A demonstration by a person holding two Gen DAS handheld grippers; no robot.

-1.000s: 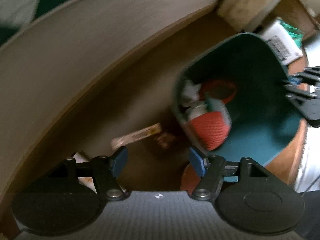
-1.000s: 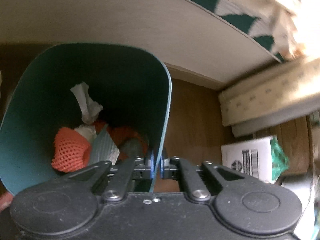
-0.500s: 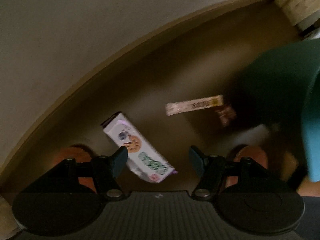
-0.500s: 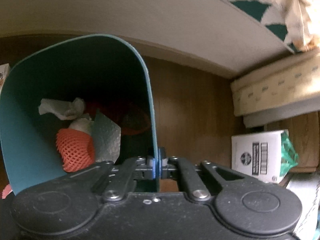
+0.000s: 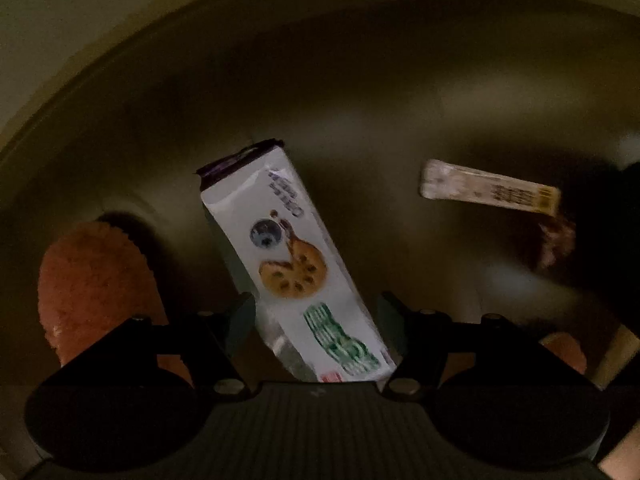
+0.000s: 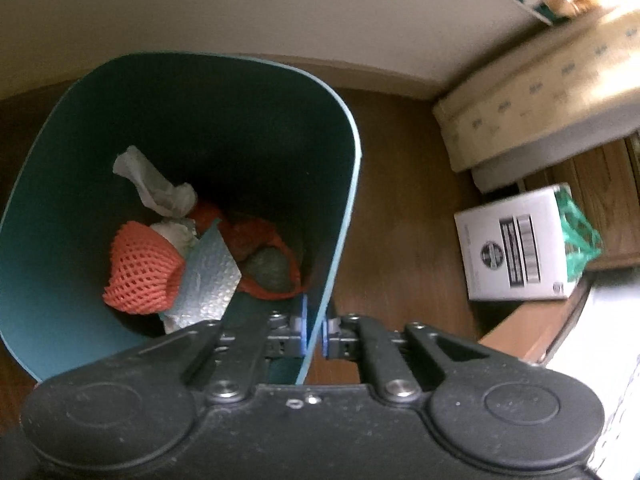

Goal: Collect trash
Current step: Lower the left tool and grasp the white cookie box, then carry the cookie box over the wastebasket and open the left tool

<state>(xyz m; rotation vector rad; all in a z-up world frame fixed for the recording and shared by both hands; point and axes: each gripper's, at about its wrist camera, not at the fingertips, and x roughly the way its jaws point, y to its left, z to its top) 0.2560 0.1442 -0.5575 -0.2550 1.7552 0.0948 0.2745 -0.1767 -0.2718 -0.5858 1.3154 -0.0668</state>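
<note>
In the left wrist view a white cookie packet (image 5: 294, 264) lies on the dark floor, its near end between the fingers of my open left gripper (image 5: 316, 328). A thin beige wrapper (image 5: 488, 191) and a small dark red wrapper (image 5: 556, 240) lie to the right. In the right wrist view my right gripper (image 6: 314, 334) is shut on the rim of a teal trash bin (image 6: 340, 220). The bin holds an orange foam net (image 6: 140, 272), crumpled tissue (image 6: 156, 188), silver foil (image 6: 206, 280) and other scraps.
An orange fuzzy slipper (image 5: 96, 280) lies left of the left gripper, another (image 5: 564, 350) at the right. A beige wall runs behind. In the right wrist view a white box (image 6: 516, 244) and a mattress edge (image 6: 532, 92) stand right of the bin on the wooden floor.
My left gripper has swung left away from the bin and down over the cookie packet, which now lies between its fingers. My right gripper keeps its hold on the bin rim.
</note>
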